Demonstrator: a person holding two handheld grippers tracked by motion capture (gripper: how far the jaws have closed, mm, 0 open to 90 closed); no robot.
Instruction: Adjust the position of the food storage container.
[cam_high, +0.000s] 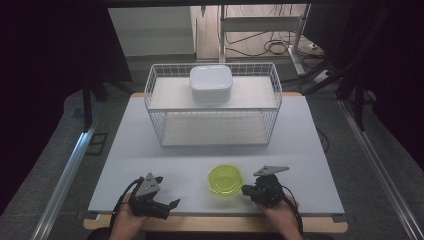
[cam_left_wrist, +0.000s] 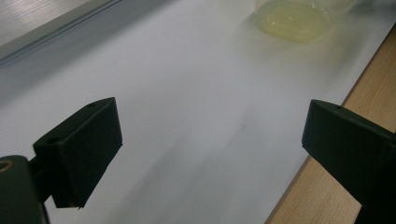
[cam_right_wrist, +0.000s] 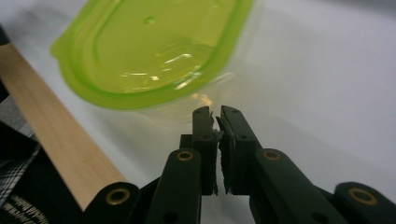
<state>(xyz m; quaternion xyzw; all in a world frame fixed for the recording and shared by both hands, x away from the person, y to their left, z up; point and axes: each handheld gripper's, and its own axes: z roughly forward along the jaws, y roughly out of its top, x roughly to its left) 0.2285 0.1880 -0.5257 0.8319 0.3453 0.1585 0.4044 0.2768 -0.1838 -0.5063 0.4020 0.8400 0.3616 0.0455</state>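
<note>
Closed black right gripper (cam_right_wrist: 218, 116) beside glossy rounded translucent-green lid (cam_right_wrist: 149, 46).

no words, labels, brand marks or numbers can be read in any view. a dark patterned surface (cam_right_wrist: 18, 198) at the lower left of the right gripper view carries pale marks too blurred to read.

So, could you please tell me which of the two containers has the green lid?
The small container near the table's front edge, beside the right gripper; the larger white container sits atop the wire rack.
</note>
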